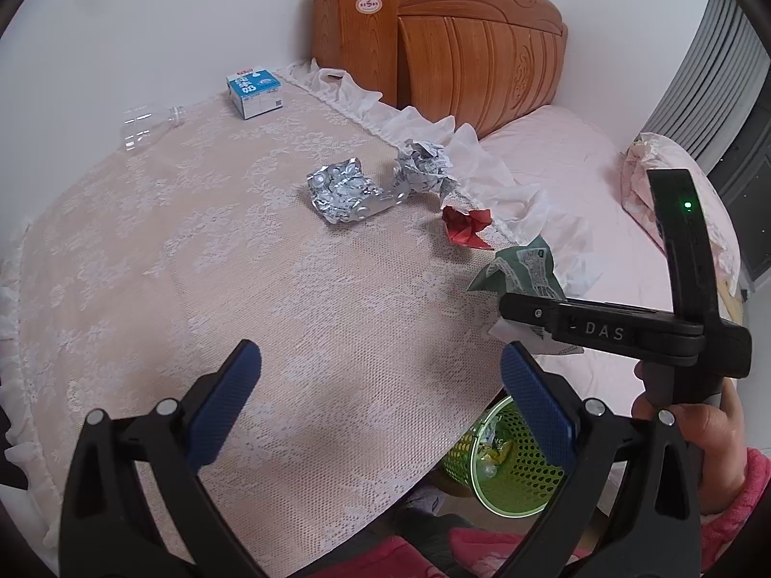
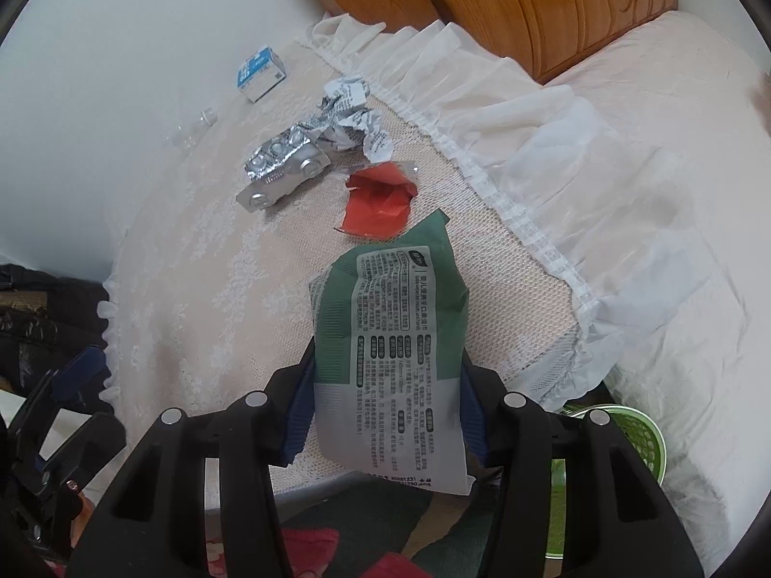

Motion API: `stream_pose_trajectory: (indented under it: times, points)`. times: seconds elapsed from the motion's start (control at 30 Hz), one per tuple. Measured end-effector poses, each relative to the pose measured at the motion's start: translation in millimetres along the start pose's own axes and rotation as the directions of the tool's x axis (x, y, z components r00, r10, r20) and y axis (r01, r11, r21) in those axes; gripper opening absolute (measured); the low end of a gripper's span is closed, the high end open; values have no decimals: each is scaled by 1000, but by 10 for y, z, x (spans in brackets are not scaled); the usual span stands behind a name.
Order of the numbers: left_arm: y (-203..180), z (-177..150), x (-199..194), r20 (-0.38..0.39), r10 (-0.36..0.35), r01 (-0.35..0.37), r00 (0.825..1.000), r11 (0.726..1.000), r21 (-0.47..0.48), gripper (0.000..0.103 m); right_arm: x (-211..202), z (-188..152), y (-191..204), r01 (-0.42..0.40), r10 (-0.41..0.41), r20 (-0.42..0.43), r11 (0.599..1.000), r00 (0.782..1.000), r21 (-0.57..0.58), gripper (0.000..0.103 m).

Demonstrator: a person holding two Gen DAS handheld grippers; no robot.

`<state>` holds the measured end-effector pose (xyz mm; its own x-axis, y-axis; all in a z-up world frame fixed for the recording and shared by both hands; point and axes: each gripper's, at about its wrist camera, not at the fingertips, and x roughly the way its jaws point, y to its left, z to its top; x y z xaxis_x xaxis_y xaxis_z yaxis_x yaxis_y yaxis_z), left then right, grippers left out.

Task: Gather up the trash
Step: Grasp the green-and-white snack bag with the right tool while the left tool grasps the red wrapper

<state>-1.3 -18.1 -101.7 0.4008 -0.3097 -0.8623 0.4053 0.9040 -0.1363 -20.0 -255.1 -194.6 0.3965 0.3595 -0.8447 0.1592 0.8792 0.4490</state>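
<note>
- Green and white wrapper (image 2: 392, 351): lower centre of the right wrist view, printed side up, lying lengthwise between the blue pads (image 2: 299, 414) of the right hand-held gripper (image 2: 385, 409). The pads press on both of its long edges, so it is gripped. In the left wrist view the same wrapper (image 1: 523, 269) shows at centre right, above the black body of that gripper.
- Left hand-held gripper (image 1: 380, 400): bottom of the left wrist view, jaws spread wide with nothing between them, above the lace-covered surface (image 1: 241, 250).
- Red scrap (image 2: 380, 202): just beyond the wrapper's far tip, towards the centre of the right wrist view.
- Crumpled blister foil (image 2: 282, 168): to the upper left of the red scrap, with a wad of printed paper (image 2: 354, 113) touching its far side.
- Blue and white carton (image 2: 260, 72): upper left, near the wall, well apart from the foil.
- Clear plastic bottle (image 1: 149, 123): on its side at the upper left of the left wrist view, left of the carton.
- Green mesh basket (image 1: 506, 467): lower right of the left wrist view, below the edge of the surface, with some litter inside.
- Bed (image 1: 578, 183): pink cover, right of the surface; wooden headboard (image 1: 482, 48) at top centre.
- A hand (image 1: 698, 438) in a pink sleeve holds the right gripper's handle at the right edge.
</note>
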Motion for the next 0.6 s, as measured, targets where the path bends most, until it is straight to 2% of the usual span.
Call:
stream_pose_trajectory:
  times: [0.13,0.27,0.4,0.5,0.6]
  points:
    - [-222,114,163,11,-29,29,1000,998,59,95,-308,-66,-147,29,-30,54,999,998,25,51]
    - [-497,285,493,1,-43,43,999,990,132,95,-655,-208,-382,69,-79,107,994,991,89,51]
    - [-633,514,934,-58,-72,78,996,992,102,95,-887,-400,-630,95,-119,135,981,984,169,51]
    - [-696,660,1241,-63,-46,52,997,995,88,95,-962,-503,-824,117,-150,143,968,978,221,51]
    - [-746,753,1529,-104,-27,38,994,994,102,85,-975,-594,-1005,130,-174,135,951,975,279,51]
